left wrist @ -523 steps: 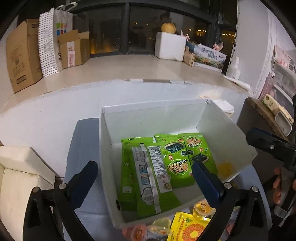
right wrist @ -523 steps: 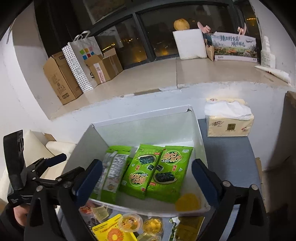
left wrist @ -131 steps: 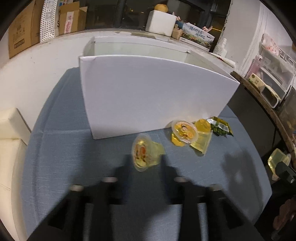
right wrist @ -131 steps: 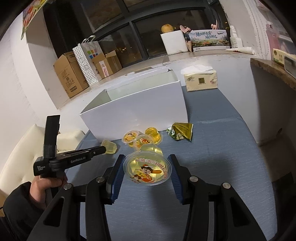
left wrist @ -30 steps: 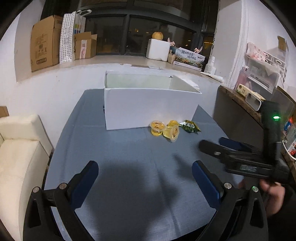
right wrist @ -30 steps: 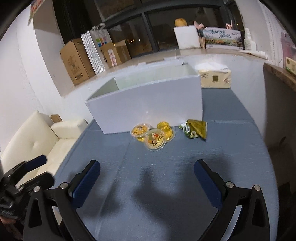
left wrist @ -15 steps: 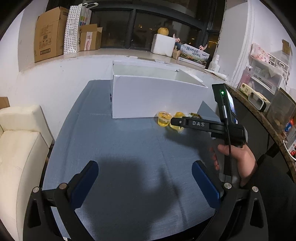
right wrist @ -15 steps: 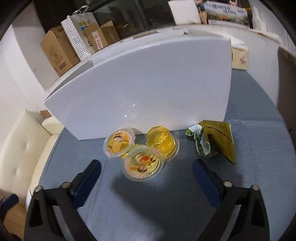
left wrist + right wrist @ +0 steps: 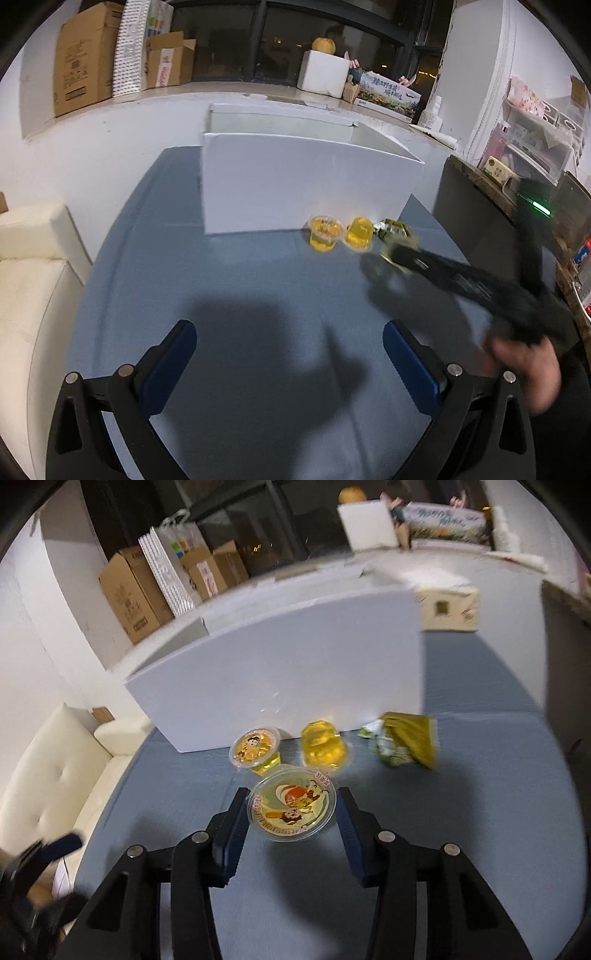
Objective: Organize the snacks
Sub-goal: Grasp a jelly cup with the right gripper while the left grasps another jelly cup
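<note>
right hand-held gripper (image 9: 291, 814) jaws have just been closing, now clamped on the jelly cup (image 9: 292, 805). left hand-held gripper (image 9: 288, 354) open, empty. likely next: white box (image 9: 280, 672).

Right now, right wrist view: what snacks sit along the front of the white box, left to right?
Jelly cup with cartoon lid → overturned yellow jelly cup → crumpled green-gold packet. A third jelly cup sits nearer, between the right gripper fingers, overlapping the first two.
</note>
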Demonstrator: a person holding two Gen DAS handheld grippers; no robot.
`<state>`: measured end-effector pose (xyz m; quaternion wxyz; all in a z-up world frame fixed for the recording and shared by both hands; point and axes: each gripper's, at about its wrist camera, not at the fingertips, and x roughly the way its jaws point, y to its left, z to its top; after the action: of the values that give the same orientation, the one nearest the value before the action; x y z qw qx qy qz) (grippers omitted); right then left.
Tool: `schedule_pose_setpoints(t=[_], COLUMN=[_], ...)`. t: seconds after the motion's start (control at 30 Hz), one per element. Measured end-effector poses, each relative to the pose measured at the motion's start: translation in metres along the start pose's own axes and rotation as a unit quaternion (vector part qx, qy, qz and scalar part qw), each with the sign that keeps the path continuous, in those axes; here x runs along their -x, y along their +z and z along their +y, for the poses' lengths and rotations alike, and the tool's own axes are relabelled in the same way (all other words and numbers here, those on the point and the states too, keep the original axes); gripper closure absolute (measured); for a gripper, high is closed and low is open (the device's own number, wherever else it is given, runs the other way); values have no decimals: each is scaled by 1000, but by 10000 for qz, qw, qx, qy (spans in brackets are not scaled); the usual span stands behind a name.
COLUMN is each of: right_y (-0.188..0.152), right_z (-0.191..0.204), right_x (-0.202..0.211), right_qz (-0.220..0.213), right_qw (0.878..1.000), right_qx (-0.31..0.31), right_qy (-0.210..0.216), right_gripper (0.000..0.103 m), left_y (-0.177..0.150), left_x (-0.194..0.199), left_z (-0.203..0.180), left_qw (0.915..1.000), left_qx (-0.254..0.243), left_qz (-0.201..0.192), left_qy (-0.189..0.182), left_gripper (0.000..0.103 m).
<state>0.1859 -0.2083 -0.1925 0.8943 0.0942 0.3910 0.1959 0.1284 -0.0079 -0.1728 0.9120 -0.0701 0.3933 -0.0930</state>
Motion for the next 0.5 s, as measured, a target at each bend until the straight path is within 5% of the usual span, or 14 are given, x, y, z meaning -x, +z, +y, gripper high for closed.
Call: schedule_pose_setpoints(t=[0.23, 0.5], right_y=[-18, -24], right_z=[-20, -34], right_x=[58, 78], right_qz=[-393, -566], right_qw=[9989, 9977], right_qx=[-195, -347], right_qy=[-137, -121], right_gripper=[53, 53], left_y=[41, 61], left_x=[-60, -113], left_z=[-28, -42], left_qw=[9993, 9980], left_qx=[-350, -534], left_qz=[87, 319], left_qy=[96, 138], left_gripper=[0, 0])
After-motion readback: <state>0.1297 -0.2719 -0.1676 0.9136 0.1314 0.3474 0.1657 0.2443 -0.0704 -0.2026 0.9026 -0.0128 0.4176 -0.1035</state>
